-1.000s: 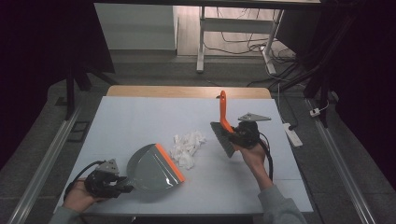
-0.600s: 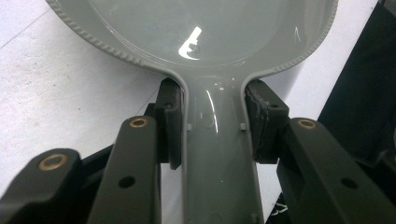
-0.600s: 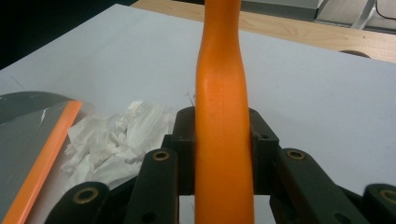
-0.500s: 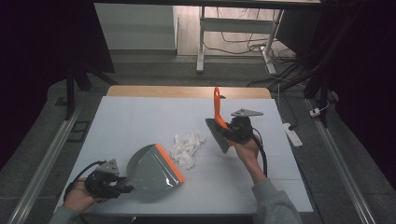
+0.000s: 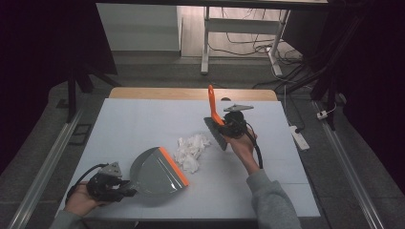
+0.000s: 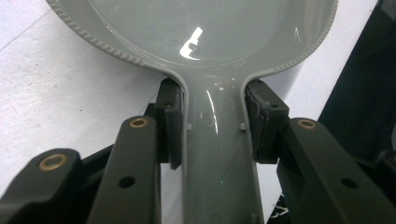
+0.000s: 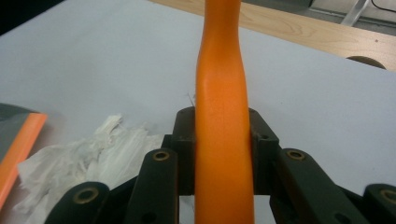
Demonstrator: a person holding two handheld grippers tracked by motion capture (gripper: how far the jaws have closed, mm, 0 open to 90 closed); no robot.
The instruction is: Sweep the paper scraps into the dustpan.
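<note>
Fingers (image 6: 170,123) of the left gripper (image 5: 107,182) are clamped on the grey dustpan (image 5: 155,171) handle; fingers (image 7: 184,140) of the right gripper (image 5: 232,125) are clamped on the brush (image 5: 216,121) by its orange handle.

Landmark: the wad of white tissue (image 5: 192,149) mid-surface (image 5: 143,119).
- Dustpan lies flat just left of the wad and nearer the person, orange lip facing it, close but apparently not touching.
- Brush is right of the wad, handle up, bristles down and near it.

Progress: both tools in hand, pan staged. The wad sits wholly on the surface, nothing in the pan. Judging by that, the sweep itself is all left to do.

Change vs a second ago: brush and right hand have shifted left toward the wad. Left gripper, dustpan and wad look unmoved.
</note>
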